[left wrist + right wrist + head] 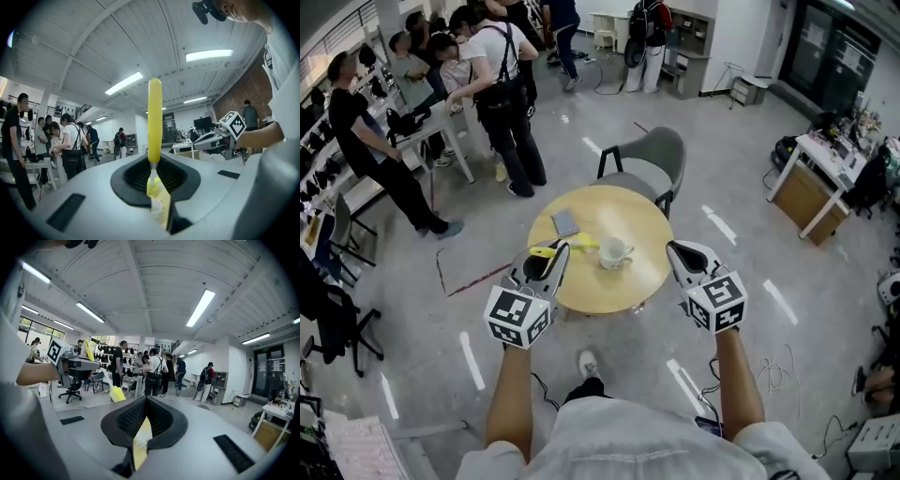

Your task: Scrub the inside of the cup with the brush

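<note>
A white cup (614,251) stands on the round wooden table (591,291), right of its middle. My left gripper (548,261) hovers over the table's left edge, shut on a yellow brush (579,244) whose free end points toward the cup and stops just short of it. In the left gripper view the brush (154,117) sticks straight out of the shut jaws (154,190). My right gripper (686,255) hangs off the table's right edge, shut and empty (142,425). The right gripper view shows the brush (116,393) but not the cup.
A small grey pad (565,222) lies at the table's back left. A grey chair (654,157) stands behind the table. Several people (502,84) stand around a white desk at the upper left. A wooden desk (820,192) is at the right.
</note>
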`<move>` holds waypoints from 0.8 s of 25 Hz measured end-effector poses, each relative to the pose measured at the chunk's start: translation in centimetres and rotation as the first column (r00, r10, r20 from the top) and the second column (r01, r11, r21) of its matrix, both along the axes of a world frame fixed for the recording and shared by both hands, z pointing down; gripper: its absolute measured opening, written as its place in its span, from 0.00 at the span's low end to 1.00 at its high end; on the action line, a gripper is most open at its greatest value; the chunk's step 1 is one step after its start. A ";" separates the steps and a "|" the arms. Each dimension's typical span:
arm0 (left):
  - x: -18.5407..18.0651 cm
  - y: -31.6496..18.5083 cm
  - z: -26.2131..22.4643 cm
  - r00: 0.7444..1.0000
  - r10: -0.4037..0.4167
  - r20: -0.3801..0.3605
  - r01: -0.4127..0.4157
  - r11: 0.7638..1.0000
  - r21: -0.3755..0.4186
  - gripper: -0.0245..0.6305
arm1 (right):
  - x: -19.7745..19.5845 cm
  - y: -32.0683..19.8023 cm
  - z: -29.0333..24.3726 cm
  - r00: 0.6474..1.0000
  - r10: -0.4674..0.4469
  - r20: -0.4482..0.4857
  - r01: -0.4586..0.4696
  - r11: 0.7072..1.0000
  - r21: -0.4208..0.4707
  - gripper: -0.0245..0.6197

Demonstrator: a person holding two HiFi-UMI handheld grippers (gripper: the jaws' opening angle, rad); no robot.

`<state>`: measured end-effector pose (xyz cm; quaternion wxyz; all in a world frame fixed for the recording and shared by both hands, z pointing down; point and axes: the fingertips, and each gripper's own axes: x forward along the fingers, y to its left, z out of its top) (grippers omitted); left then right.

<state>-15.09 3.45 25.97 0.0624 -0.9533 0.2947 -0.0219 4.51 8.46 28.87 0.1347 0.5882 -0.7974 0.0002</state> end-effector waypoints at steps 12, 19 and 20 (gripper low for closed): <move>0.4 -15.6 0.2 0.996 0.085 -0.017 -0.086 0.996 -0.033 0.11 | -0.1 -13.4 1.0 0.997 0.071 0.006 -0.070 0.997 -0.038 0.09; 3.8 -18.2 4.2 0.988 0.153 -0.010 -0.153 0.979 -0.134 0.11 | 2.1 -16.4 7.1 0.998 0.069 0.009 -0.066 0.985 -0.162 0.15; 4.4 -18.5 4.8 0.987 0.160 -0.007 -0.159 0.976 -0.148 0.11 | 2.5 -16.7 8.3 0.998 0.059 0.006 -0.057 0.981 -0.184 0.18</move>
